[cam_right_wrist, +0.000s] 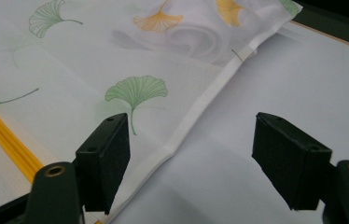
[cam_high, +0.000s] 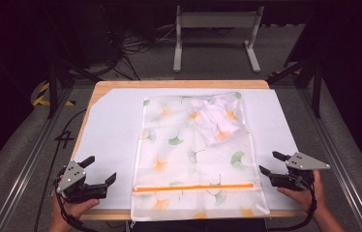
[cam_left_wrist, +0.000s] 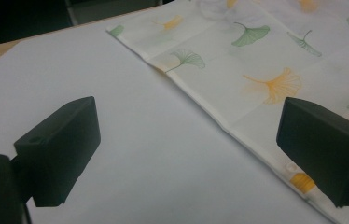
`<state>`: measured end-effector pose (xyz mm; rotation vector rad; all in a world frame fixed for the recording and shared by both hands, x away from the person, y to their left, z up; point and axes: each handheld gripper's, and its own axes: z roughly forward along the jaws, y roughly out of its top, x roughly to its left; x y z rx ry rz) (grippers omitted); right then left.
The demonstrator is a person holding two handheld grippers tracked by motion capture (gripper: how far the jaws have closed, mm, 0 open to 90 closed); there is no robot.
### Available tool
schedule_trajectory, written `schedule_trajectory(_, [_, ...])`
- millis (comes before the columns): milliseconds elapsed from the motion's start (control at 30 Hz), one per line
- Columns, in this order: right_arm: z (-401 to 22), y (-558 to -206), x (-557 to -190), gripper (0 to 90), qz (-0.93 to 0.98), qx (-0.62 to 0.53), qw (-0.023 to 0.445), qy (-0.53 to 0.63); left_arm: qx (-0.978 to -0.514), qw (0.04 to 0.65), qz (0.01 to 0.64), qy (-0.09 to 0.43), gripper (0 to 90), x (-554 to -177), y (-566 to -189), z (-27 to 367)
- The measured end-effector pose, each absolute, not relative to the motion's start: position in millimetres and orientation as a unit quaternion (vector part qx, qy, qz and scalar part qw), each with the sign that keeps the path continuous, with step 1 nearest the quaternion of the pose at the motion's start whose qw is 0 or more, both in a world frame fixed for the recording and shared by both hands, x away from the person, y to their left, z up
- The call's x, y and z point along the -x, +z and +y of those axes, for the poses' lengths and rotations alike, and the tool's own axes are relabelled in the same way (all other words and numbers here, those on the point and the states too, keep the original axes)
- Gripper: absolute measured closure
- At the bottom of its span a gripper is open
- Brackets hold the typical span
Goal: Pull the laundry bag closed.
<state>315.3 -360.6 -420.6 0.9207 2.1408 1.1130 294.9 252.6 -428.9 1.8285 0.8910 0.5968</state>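
Cloth point(cam_high: 216, 123) bunched inside the translucent leaf-print pouch point(cam_high: 196, 159) stays hard to identify (we see white folds). The pouch lies flat mid-desk point(cam_high: 106, 125), between our left gripper point(cam_high: 102, 170) and right gripper point(cam_high: 269, 163), fingers spread, empty.

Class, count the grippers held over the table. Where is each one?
2. The left gripper is at the bag's near-left side; the right gripper at its near-right side.

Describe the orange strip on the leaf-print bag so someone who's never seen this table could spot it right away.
A white sheet covers the wooden table, and a see-through leaf-print bag lies in its middle. Near the bag's edge closest to the person, a thin orange strip runs straight across its width, unlike the scattered orange and green leaves.
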Motion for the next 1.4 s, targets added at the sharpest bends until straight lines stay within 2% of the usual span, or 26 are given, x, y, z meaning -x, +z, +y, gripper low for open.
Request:
schedule_trajectory(200, [-360,-420,-317,27.9,0.786,-0.356,0.284,0.418,-0.768,0.477,0.359,0.23,11.0,-294,-434,245])
schedule_trajectory(367, [-356,-417,-320,28.1,0.788,-0.353,0.265,0.429,-0.776,0.471,0.352,0.226,16.8,-289,-435,241])
schedule_trajectory(600, [-342,-413,-331,22.6,0.797,-0.332,0.246,0.441,-0.793,0.45,0.345,0.225,24.1,-281,-438,232])
schedule_trajectory(733, [-329,-412,-336,21.4,0.817,-0.308,0.218,0.436,-0.8,0.436,0.343,0.228,28.4,-275,-440,233])
schedule_trajectory(900, [-312,-409,-339,20.7,0.832,-0.278,0.206,0.434,-0.793,0.447,0.343,0.231,34.4,-269,-436,235])
schedule_trajectory(1067, [-296,-406,-343,18.9,0.847,-0.255,0.197,0.422,-0.795,0.445,0.345,0.225,35.0,-265,-437,235])
schedule_trajectory(1200, [-283,-404,-348,18.9,0.854,-0.243,0.189,0.419,-0.796,0.444,0.345,0.224,39.0,-263,-437,237])
schedule_trajectory(1400, [-267,-400,-351,24.3,0.861,-0.222,0.178,0.422,-0.801,0.439,0.342,0.22,41.5,-259,-439,236])
